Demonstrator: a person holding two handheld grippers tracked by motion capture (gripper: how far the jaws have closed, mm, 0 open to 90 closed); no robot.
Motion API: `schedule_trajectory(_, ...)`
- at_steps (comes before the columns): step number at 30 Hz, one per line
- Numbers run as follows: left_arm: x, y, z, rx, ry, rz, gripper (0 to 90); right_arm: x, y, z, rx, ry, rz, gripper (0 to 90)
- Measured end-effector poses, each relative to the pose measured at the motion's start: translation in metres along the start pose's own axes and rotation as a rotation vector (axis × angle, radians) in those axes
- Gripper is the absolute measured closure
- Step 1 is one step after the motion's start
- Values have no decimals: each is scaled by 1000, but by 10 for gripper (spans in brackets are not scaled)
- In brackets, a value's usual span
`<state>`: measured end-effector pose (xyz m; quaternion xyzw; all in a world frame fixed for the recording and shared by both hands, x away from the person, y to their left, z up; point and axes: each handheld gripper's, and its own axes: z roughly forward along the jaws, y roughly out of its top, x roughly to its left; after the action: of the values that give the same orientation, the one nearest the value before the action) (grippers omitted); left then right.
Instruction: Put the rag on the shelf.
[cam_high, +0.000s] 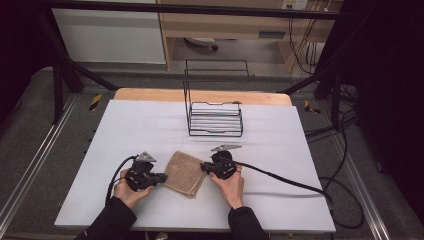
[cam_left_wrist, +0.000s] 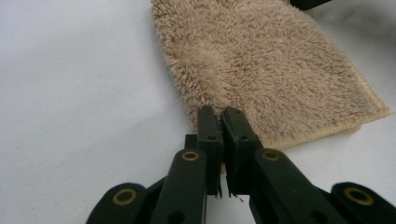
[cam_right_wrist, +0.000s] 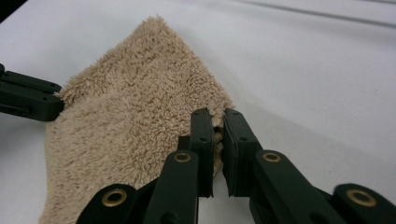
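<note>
beige terry towel (cam_high: 185, 173) lies folded flat on the white table (cam_high: 150, 125), near the table's front edge, well in front of the black wire rack (cam_high: 215, 120). the left gripper (cam_high: 161, 177) has its jaws closed tight on the towel's left edge, fibres pinched between the pads; the right gripper (cam_high: 204, 167) is clamped the same way on the towel's right corner. towel's far and near edges lie free. bare white surface runs wide to the towel's left and right and between towel and rack. a cable (cam_high: 280, 177) trails right of the towel.
</note>
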<state>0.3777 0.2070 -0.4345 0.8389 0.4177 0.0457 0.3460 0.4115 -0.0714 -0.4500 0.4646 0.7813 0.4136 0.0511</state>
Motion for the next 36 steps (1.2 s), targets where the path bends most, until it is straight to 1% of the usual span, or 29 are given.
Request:
schedule_trajectory(2,-1,1,-3,-13,-11,-8,859,1,3,-6,-7,9,-3,839)
schedule_trajectory(3,-3,1,-6,-23,-25,-14,860,2,7,-17,-11,16,-6,840)
schedule_trajectory(4,-5,2,-6,-29,-45,-28,860,2,9,-20,-12,17,-8,840)
schedule_trajectory(6,-9,2,-7,-34,-78,-38,860,3,12,-31,-11,11,-13,841)
schedule_trajectory(8,-18,3,-5,-39,-101,-46,860,3,15,-40,-9,0,-19,841)
schedule_trajectory(9,-23,3,-4,-40,-105,-46,860,3,15,-40,-9,0,-19,841)
schedule_trajectory(10,-27,4,-2,-43,-113,-47,860,3,16,-45,-3,-6,-22,841)
schedule_trajectory(12,-38,4,2,-48,-134,-61,859,2,18,-51,14,-26,-39,841)
schedule_trajectory(13,-41,4,4,-50,-139,-64,858,1,18,-54,27,-45,-52,840)
schedule_trajectory(15,-51,4,9,-54,-143,-67,857,-3,18,-56,42,-61,-59,839)
schedule_trajectory(17,-60,3,16,-52,-131,-69,856,-7,16,-55,53,-77,-71,838)
schedule_trajectory(19,-67,3,20,-50,-101,-62,854,-12,14,-52,55,-85,-96,837)
schedule_trajectory(20,-68,2,21,-49,-91,-57,853,-14,12,-49,51,-90,-116,836)
schedule_trajectory(21,-69,2,23,-52,-81,-55,852,-15,10,-47,50,-92,-127,834)
schedule_trajectory(22,-70,1,23,-53,-70,-45,848,-17,8,-44,49,-98,-150,832)
schedule_trajectory(23,-70,0,23,-54,-58,-35,844,-18,5,-40,48,-104,-164,831)
schedule_trajectory(25,-71,-1,22,-55,-44,-16,832,-21,1,-33,41,-100,-185,825)
schedule_trajectory(27,-72,-1,22,-55,-41,-3,806,-25,-4,-28,28,-90,-175,814)
schedule_trajectory(29,-71,0,20,-57,-33,26,768,-26,-6,-27,12,-82,-171,790)
schedule_trajectory(32,-67,3,13,-77,-32,53,656,-27,-6,-32,-25,-60,-157,721)
schedule_trajectory(34,-62,8,8,-86,-15,65,565,-28,-5,-37,-47,-41,-151,665)
schedule_trajectory(35,-58,11,5,-99,-9,64,500,-28,-4,-44,-64,-26,-149,589)
schedule_trajectory(36,-54,15,3,-109,-6,64,500,-28,-4,-44,-64,-26,-149,589)
